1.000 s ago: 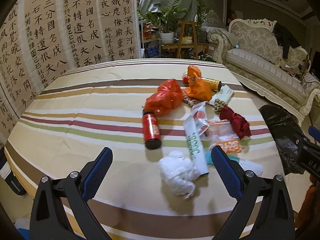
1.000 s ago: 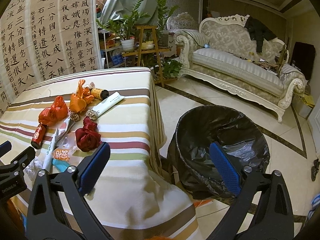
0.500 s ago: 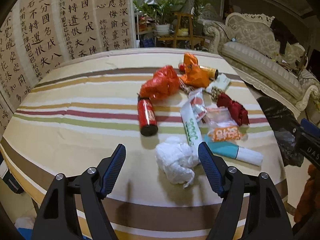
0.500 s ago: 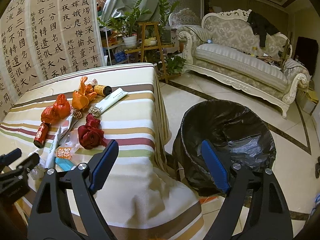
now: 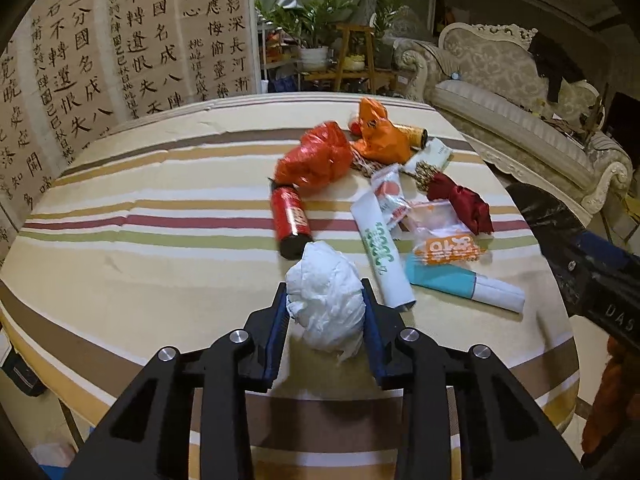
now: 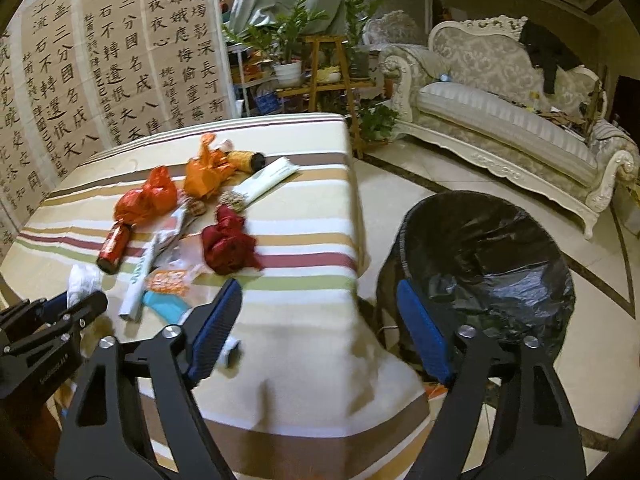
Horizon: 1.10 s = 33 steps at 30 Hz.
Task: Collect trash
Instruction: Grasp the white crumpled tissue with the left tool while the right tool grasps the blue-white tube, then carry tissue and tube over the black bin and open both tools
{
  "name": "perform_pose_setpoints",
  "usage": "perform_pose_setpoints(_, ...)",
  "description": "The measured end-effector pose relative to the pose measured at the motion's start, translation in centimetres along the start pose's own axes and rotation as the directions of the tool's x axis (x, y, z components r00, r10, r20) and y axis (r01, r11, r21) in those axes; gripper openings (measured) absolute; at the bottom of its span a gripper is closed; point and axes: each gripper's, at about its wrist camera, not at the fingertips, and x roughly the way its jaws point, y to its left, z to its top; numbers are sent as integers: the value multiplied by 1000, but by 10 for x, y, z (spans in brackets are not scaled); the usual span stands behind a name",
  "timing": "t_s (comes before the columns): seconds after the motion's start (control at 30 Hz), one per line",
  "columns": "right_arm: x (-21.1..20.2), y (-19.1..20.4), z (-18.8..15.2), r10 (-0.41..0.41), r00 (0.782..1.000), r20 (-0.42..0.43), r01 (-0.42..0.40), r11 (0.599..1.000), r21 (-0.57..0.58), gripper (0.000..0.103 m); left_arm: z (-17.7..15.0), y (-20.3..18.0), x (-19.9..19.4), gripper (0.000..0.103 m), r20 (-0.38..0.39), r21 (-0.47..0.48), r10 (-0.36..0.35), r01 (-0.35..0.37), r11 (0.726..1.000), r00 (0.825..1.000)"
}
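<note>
The left gripper (image 5: 324, 300) is closing its jaws on a crumpled white tissue wad (image 5: 326, 298), and both blue pads (image 5: 276, 336) already press against the sides of the wad. The wad sits on the striped tablecloth of the table (image 5: 160, 264), near its front edge, just in front of a red can (image 5: 290, 222) that lies on its side.

Behind and to the right of the wad lies the rest of the trash in 1 loose cluster: a crumpled red plastic bag (image 5: 314, 158) touching the far end of the can, an orange plastic bag (image 5: 378, 136) beyond it, a long white wrapper with green print (image 5: 380, 252), a clear packet with an orange label (image 5: 448, 248), a teal and white wrapper (image 5: 464, 286), and a bunched dark red cloth (image 5: 460, 202).

The right gripper (image 6: 316, 328) hangs over the right edge of the table with its jaws wide apart and closing, nothing between them; no pad touches anything. Through the gap shows the draped tablecloth, and just beyond its right finger (image 6: 424, 334) stands a bin lined with a black bag (image 6: 480, 264) on the tiled floor (image 6: 580, 380), beside the table.

In the right wrist view the left gripper shows at the lower left, with the white wad at its tip. A cream sofa (image 6: 500, 120) stands along the far wall, and potted plants (image 6: 288, 40) sit beside a screen covered in calligraphy (image 6: 100, 60).
</note>
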Motion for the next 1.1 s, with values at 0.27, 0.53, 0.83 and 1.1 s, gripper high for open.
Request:
perform_pose_setpoints(0.27, 9, 27, -7, 101, 993, -63, -104, 993, -50, 62, 0, 18, 1, 35, 2, -29, 25, -25, 999, 1000)
perform_pose_setpoints(0.53, 13, 52, -12, 167, 981, -102, -177, 979, -101, 56, -5, 28, -3, 35, 6, -45, 27, -26, 999, 1000)
perform_pose_setpoints(0.83, 12, 71, -23, 182, 973, -140, -206, 961, -182, 23, -10, 32, -7, 35, 10, -59, 20, -20, 998, 1000)
perform_pose_setpoints(1.1, -2, 75, -33, 213, 967, -139, -239, 948, -209, 13, -15, 32, -15, 35, 25, -64, 15, -13, 998, 1000)
